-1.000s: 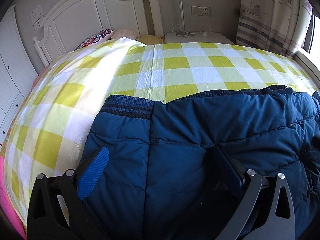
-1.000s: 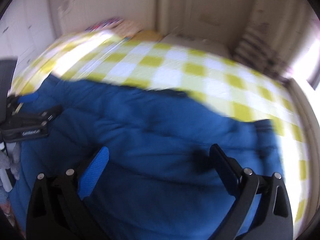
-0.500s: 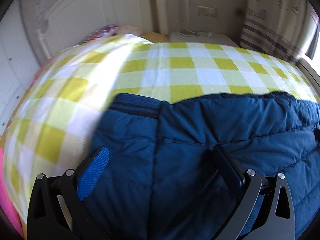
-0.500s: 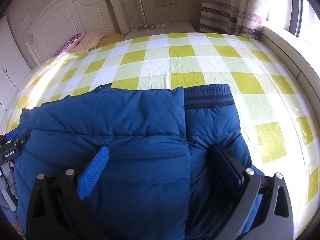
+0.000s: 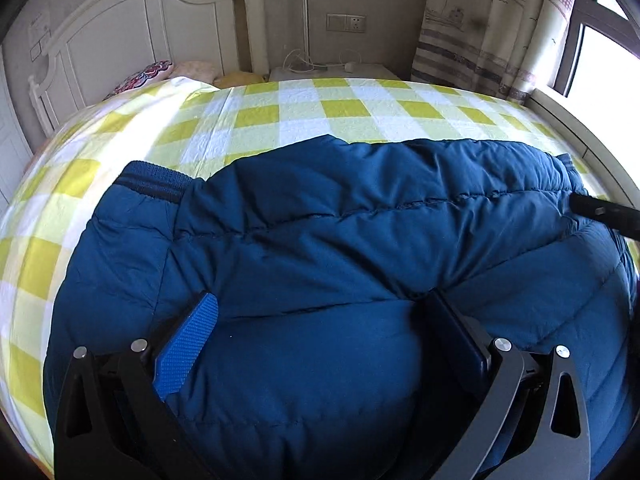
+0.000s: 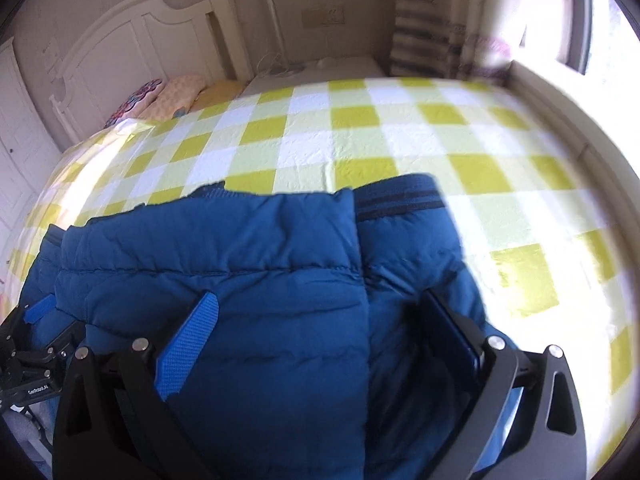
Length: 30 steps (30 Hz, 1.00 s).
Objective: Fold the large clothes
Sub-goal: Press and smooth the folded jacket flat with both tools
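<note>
The blue padded jacket [image 5: 320, 232] lies on the yellow-checked bedspread [image 5: 304, 120], directly ahead of and beneath both grippers, with its long axis running left to right across the bed. A ribbed cuff [image 5: 154, 182] marks its left end in the left wrist view; a second ribbed cuff [image 6: 400, 196] marks its right end in the right wrist view, so each gripper stands nearest its own end of the garment. The left gripper [image 5: 320, 320] has its jaws spread wide, with jacket fabric bulging between the fingers; no pinch is visible, and whether it grips any cloth cannot be determined. The right gripper [image 6: 324, 320] is likewise spread wide over the jacket, straddling the seam between body panel and sleeve, with no confirmed hold. The headboard [image 5: 120, 24] stands at the far side. Judged from this layout, the next fold turns on the left-right axis.
</note>
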Motion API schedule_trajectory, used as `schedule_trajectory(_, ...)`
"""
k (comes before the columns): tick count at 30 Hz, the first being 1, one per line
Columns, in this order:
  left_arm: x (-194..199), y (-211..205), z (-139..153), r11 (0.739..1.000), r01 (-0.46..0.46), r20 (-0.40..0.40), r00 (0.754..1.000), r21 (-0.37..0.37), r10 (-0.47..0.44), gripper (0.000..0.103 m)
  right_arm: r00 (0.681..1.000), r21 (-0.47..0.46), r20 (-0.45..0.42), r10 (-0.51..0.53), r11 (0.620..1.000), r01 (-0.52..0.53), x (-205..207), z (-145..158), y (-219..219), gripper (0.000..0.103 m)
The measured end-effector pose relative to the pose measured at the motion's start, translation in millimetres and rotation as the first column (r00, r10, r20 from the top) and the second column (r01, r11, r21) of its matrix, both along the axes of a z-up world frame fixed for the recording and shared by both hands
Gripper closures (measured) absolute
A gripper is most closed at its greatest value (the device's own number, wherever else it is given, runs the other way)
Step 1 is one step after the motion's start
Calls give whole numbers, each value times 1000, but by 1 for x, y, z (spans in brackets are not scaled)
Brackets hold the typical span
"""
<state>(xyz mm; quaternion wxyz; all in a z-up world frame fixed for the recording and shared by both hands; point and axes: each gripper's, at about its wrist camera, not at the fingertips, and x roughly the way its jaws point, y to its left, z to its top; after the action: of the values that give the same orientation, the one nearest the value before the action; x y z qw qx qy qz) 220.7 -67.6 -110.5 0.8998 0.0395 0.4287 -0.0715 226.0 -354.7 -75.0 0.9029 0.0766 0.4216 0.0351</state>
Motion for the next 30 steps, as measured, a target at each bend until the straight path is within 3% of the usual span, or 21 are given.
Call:
schedule_trajectory(2,0,-2,0,1000,-1,2,1000,7,1,4,997,10,46,63,998,-63,-19,15,14,4)
schedule_trajectory(5,-1,-2,0,1000,-1,0,1000,0,1,4,978,-105,97,184,979,-174,-59,31,51,3)
schedule_trajectory(8,-3,-2,0,1000,-1,2,1000,-6,1,4,952,-222,21,304,930,-292,-81,4,86,3)
schedule_trajectory(10,-3,0,0,1000,-1,2,1000,-12,1,4,950,-172,66,304,942,-289,-81,-10,82,2)
schedule_trajectory(12,-3,-1,1,1000,-2,2,1000,-4,2,4,951,-124,52,306,946,-298,-75,-11,76,2)
schedule_trajectory(16,-8,4,7,1000,-4,4,1000,-21,4,4,952,-162,45,301,943,-291,-75,-11,83,2)
schedule_trajectory(19,-34,29,28,998,-41,68,997,-43,44,4,959,-164,20,281,948,-274,-78,-5,78,3)
schedule_trajectory(22,-57,54,35,996,-90,121,989,4,89,4,961,-179,59,272,949,-258,-93,9,69,3)
schedule_trajectory(24,-65,79,23,987,-154,115,982,43,148,4,967,-188,62,247,954,-232,-97,6,57,3)
schedule_trajectory(25,-66,88,17,987,-162,93,983,21,159,4,970,-182,51,236,958,-223,-95,-1,49,3)
schedule_trajectory(27,-71,104,11,986,-142,90,985,-82,149,4,963,-76,82,255,965,-249,-94,-12,32,2)
schedule_trajectory(28,-71,104,12,986,-143,93,984,-84,150,4,962,-29,96,254,967,-252,-92,-15,25,2)
schedule_trajectory(30,-65,99,10,989,-142,80,986,-46,145,4,963,-54,88,254,967,-250,-92,-15,29,2)
